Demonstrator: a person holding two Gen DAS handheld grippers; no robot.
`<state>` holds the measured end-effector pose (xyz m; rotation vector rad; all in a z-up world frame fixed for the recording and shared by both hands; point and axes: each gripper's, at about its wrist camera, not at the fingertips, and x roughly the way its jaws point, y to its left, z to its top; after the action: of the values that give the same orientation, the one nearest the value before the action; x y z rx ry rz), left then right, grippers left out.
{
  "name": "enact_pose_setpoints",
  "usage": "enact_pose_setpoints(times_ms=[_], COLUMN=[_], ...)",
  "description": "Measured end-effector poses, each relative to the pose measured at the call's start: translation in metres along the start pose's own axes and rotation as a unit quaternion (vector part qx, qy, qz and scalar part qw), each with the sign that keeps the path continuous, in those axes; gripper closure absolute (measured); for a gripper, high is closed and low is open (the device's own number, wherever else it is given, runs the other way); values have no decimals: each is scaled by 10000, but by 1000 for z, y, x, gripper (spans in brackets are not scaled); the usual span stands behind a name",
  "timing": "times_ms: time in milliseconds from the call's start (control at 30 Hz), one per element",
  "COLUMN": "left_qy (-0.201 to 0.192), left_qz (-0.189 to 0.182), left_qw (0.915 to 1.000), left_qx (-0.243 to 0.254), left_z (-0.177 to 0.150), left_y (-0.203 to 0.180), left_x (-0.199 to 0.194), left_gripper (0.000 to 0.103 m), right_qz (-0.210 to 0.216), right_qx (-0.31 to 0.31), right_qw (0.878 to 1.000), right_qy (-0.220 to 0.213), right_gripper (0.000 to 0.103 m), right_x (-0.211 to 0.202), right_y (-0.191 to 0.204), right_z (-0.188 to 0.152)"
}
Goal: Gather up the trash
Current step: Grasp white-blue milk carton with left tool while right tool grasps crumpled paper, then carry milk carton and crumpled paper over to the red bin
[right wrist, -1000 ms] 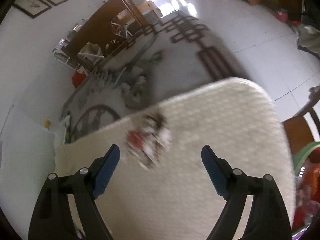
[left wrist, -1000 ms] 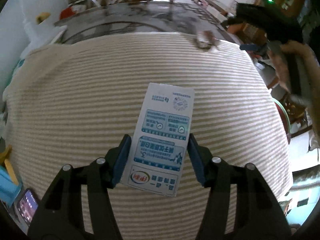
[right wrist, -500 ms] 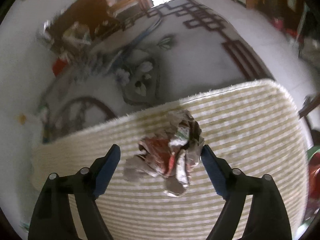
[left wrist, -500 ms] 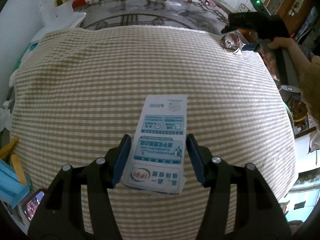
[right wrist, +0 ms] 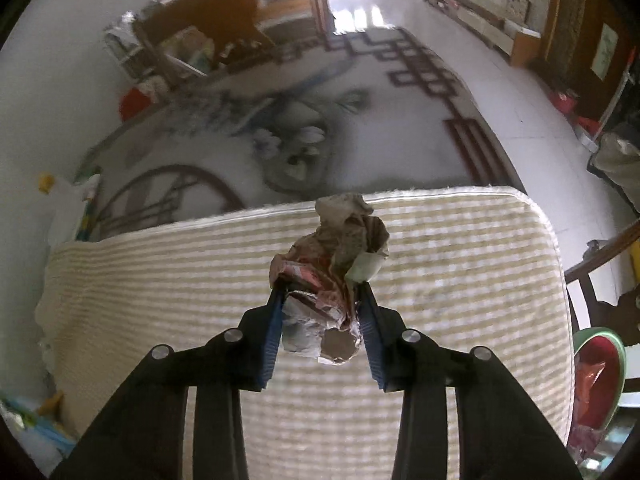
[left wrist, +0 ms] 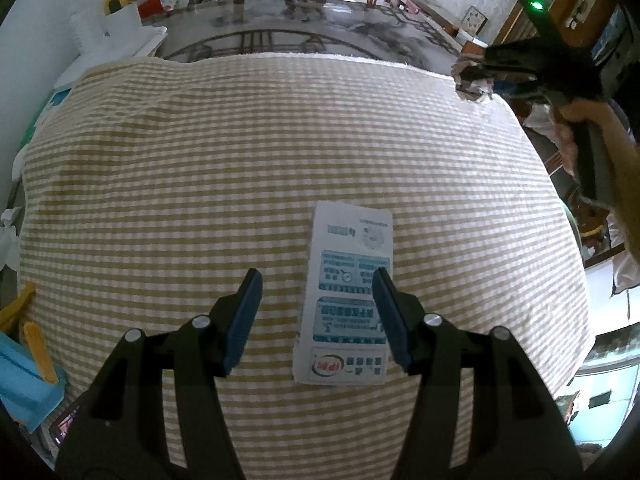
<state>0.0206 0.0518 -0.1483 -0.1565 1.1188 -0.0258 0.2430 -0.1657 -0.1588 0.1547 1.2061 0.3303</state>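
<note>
A: Where does the trash stand?

B: Two pieces show. A crumpled wrapper sits between the right gripper pads, which are closing and already press both its sides, over the far edge of the counter with its checked cloth. The other, a flat printed leaflet, lies on the cloth, untouched.

A: And the left gripper?

B: Half open, holding nothing. It hangs over the leaflet's left side; its right pad overlaps the paper's right edge, its left pad stands clear over bare cloth.

A: So how far along?

B: I'd say about midway: one piece just being secured, one not yet picked up, and neither dropped anywhere.

A: Is a bin in sight?

B: A green-rimmed tub with red contents sits beside the counter, possibly the bin. I can't be sure.
</note>
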Motion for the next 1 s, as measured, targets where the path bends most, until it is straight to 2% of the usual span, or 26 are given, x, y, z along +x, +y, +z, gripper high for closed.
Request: enact_pose_setpoints(times_ms=[133, 233, 333, 433, 600, 667, 700, 800, 900, 1000], left_qy=[-23, -31, -4, -15, -10, 17, 36, 63, 105, 90], left_qz=[-81, -115, -154, -203, -205, -220, -226, -178, -67, -24], left_qw=[10000, 9999, 9999, 9998, 9998, 9998, 9997, 9996, 9995, 9997], left_qx=[-3, 20, 35, -39, -56, 11, 58, 210, 292, 213], left_z=[2, 2, 3, 4, 5, 6, 7, 5, 3, 3], left_y=[0, -2, -3, -3, -5, -10, -13, -21, -24, -23], left_x=[-2, -2, 0, -1, 2, 5, 8, 13, 19, 20], left_gripper=[48, 48, 48, 48, 48, 48, 48, 48, 48, 53], right_qz=[201, 78, 99, 131, 263, 135, -6, -13, -58, -32], right_qx=[-206, -590, -682, -459, 515, 370, 341, 607, 675, 712], right_qw=[9994, 9978, 9970, 9978, 9965, 9977, 9972, 9944, 9943, 9942], right_qy=[-176, -280, -353, -452, -603, -548, -669, -859, -829, -801], right_gripper=[67, 67, 67, 67, 67, 67, 67, 67, 66, 66], right_x=[-33, -53, -69, -82, -96, -99, -105, -119, -120, -121], right_y=[9, 19, 24, 26, 16, 16, 13, 0, -4, -6], right_z=[-36, -70, -107, -144, -195, -195, -194, -196, -203, -206])
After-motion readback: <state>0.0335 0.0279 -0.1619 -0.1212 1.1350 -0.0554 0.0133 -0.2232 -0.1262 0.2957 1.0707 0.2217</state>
